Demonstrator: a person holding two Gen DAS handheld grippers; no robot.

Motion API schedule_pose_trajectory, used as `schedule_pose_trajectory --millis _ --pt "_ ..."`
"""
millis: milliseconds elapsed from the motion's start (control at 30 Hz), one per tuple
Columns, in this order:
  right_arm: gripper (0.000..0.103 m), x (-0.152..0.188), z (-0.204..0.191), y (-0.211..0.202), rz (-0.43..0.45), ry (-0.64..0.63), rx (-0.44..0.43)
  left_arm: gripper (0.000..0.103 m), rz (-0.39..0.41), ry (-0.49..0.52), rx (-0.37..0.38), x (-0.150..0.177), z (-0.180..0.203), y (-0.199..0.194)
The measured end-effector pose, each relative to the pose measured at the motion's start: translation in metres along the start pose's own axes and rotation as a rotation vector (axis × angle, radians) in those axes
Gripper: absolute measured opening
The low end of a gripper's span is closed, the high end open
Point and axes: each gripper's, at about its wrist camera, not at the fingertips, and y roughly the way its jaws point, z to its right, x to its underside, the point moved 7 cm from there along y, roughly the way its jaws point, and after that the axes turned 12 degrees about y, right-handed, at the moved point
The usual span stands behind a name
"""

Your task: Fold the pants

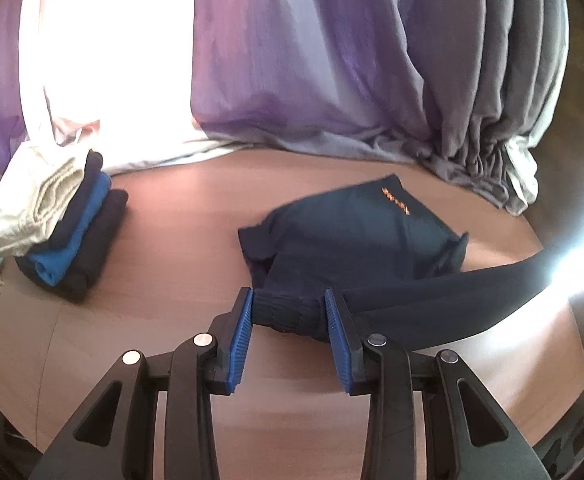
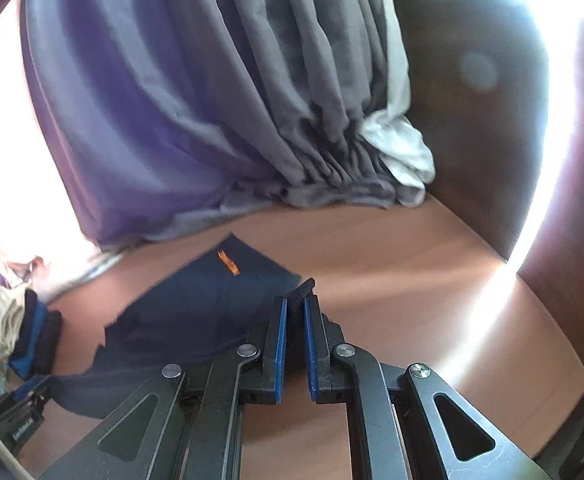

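Though orange, the pants (image 1: 356, 224) logo (image 1: 396, 201) stays unreadable.

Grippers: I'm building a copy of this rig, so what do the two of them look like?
Both match: the left gripper and right gripper have black plastic linkage arms with triangular cut-outs, round silver pivot pins, and ribbed blue pads on the fingers. No cables or sleeves show.

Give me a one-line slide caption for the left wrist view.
Left gripper clamps the ribbed cuff of navy pants above a wooden table, folded clothes stack at left.
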Motion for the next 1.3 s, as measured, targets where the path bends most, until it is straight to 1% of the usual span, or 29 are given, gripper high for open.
schedule_pose_trajectory --millis 133,400,633,767,867,1000,1300 --pt "0.009 -0.022 -0.017 0.019 0.013 -0.012 -0.043 0.036 0.000 -0.023 -0.005 -0.017 -0.006 0.009" --pt "0.009 -0.062 -0.050 0.053 0.044 -0.083 -0.093 0.036 -0.010 -0.045 -0.019 -0.051 -0.016 0.033" --pt "0.009 -0.084 -0.073 0.085 0.044 -0.140 -0.117 0.036 -0.015 -0.089 -0.042 -0.069 -0.031 0.053" --pt "0.009 -0.090 -0.087 0.099 0.044 -0.150 -0.140 0.036 -0.027 -0.106 -0.052 -0.077 -0.040 0.072" --pt "0.009 -0.095 -0.097 0.111 0.056 -0.169 -0.149 0.036 -0.050 -0.114 -0.057 -0.082 -0.046 0.090" --pt "0.009 -0.094 -0.109 0.145 0.011 -0.174 -0.138 0.036 -0.085 -0.119 -0.057 -0.087 -0.054 0.117" --pt "0.009 -0.088 -0.125 0.210 -0.060 -0.186 -0.100 0.036 -0.141 -0.122 -0.059 -0.097 -0.070 0.164"
